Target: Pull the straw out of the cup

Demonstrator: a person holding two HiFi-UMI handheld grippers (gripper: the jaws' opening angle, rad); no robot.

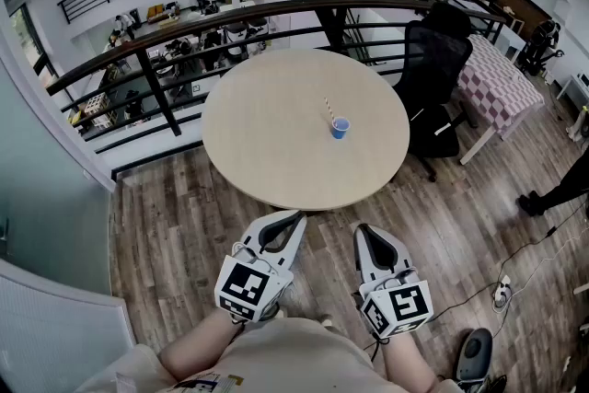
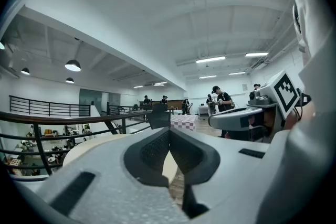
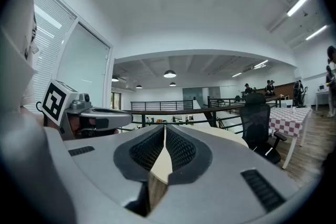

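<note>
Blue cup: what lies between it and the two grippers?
Head view: between the blue cup and the left gripper and right gripper lies only bare table, then wood floor.

On the round table [image 1: 267, 147], right of centre, a cup [image 1: 340, 129], with a straw [image 1: 328, 109] in it, tilted back and leftward. Behind the table, a railing [image 1: 157, 93]; at the far right edge, an office chair [image 1: 433, 60]; right of that, a checked table [image 1: 502, 87]. Before the near edge, over the floor [image 1: 184, 225], left gripper [image 1: 298, 217] and right gripper [image 1: 361, 231] side by side, well apart from the cup.
</note>
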